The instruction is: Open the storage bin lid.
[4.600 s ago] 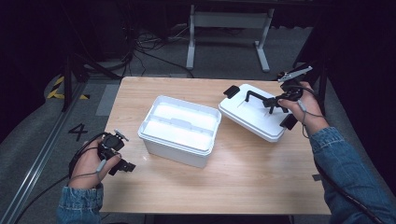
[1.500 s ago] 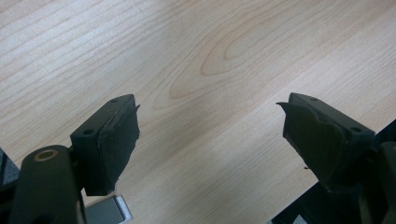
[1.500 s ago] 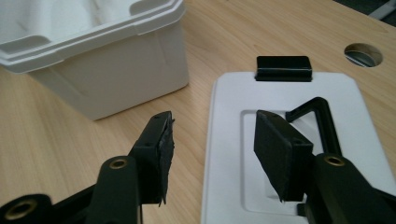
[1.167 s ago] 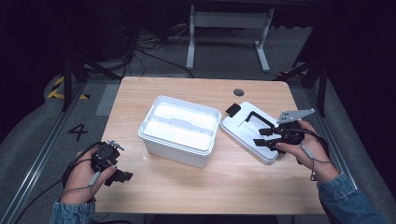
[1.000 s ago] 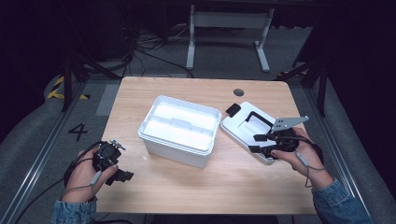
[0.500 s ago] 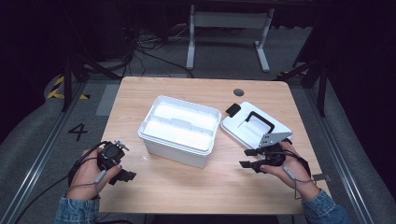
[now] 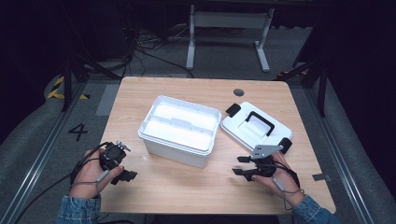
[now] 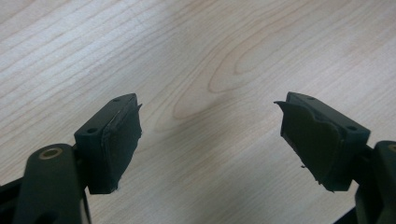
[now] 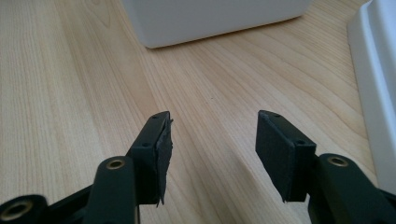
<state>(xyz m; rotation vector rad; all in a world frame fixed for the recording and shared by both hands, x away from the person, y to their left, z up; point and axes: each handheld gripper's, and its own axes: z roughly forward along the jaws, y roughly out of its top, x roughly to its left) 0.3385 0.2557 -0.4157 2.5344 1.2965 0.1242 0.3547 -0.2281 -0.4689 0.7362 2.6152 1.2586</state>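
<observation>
A dim room with grey floor and cables surrounds a pale, wood-grained worktop point(image 7: 187, 93) with rounded corners; the grain runs in long streaks and one oval knot shows beneath my left jaws. Near the middle stands an open white plastic bin point(image 7: 180, 129), rectangular, smooth-walled, with a thick rim; just to its right, apart by a narrow gap, lies its white lid point(image 7: 254, 128), flat, with a black handle point(image 7: 259, 122) arched across its top and black latches at two corners. A small dark round disc point(image 7: 238, 92) sits in the wood toward the far edge.

My left gripper point(image 7: 122, 176) rests low at the near left corner, well apart from the bin; its matte black padded jaws are spread wide over bare wood, holding nothing point(image 8: 208, 140). My right gripper point(image 7: 240, 165) sits at the near right, just in front of the lid's near corner; its jaws are released too, flat dark pads parted with only grain between them point(image 9: 212, 140); ahead of them rises the bin's white wall point(image 9: 215, 18), and the lid's edge point(image 9: 373, 93) runs along their right side.
</observation>
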